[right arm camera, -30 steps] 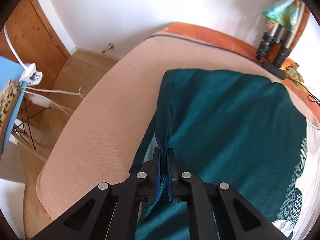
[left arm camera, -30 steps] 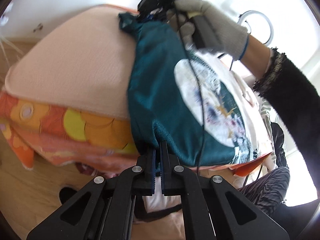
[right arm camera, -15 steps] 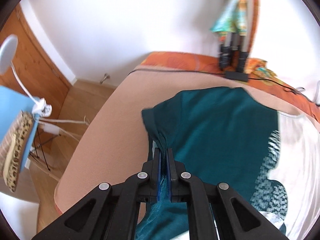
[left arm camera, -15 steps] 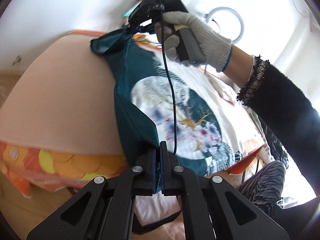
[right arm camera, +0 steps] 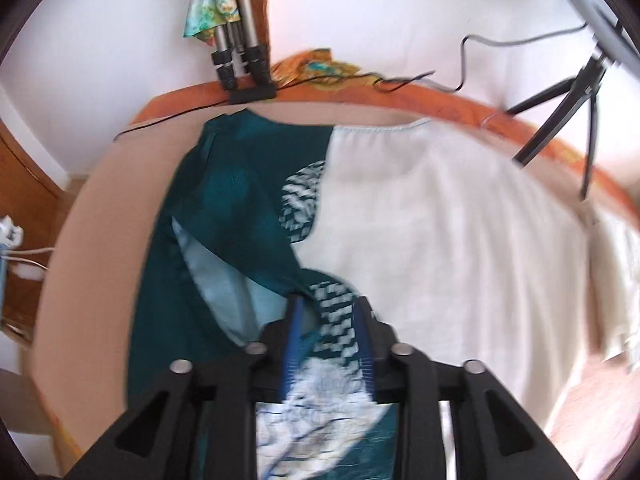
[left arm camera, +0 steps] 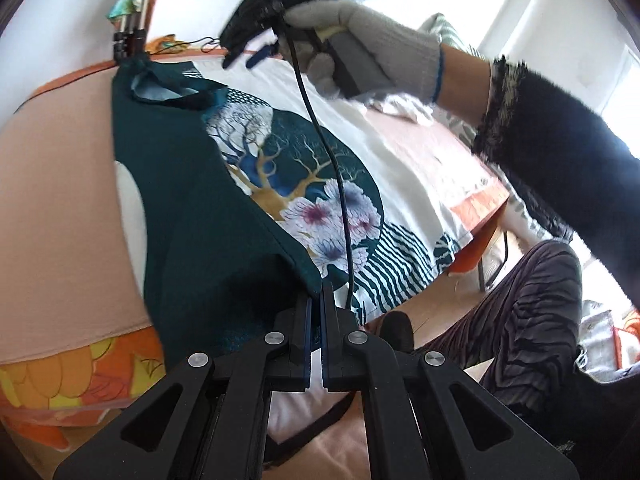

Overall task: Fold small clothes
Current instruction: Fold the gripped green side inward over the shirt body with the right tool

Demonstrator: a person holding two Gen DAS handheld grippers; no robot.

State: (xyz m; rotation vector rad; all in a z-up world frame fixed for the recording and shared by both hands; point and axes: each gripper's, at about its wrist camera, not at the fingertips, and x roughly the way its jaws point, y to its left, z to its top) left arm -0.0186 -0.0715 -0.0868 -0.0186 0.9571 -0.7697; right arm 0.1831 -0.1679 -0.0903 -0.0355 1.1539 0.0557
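A teal and white shirt [left arm camera: 192, 208] with a tree and flower print lies on the peach blanket [left arm camera: 60, 184], its teal side folded partway over the print. My left gripper [left arm camera: 316, 296] is shut on the folded teal edge at the near end. Held by a gloved hand, my right gripper [left arm camera: 250, 58] hovers over the far end. In the right wrist view its jaws [right arm camera: 329, 308] are opening. The shirt [right arm camera: 240, 200] lies slack under and between them, with no pad pressing on it.
Tripod legs [right arm camera: 240, 60] and a dark cable stand at the bed's far edge by the white wall. A light stand [right arm camera: 560, 120] is at the far right. The person's striped trouser leg [left arm camera: 528, 320] is beside the bed, and an orange flowered sheet [left arm camera: 80, 380] hangs at its near edge.
Both grippers swept the teal side across over the printed part. The right gripper went from shut on the cloth to open and let it drop. The left still grips.
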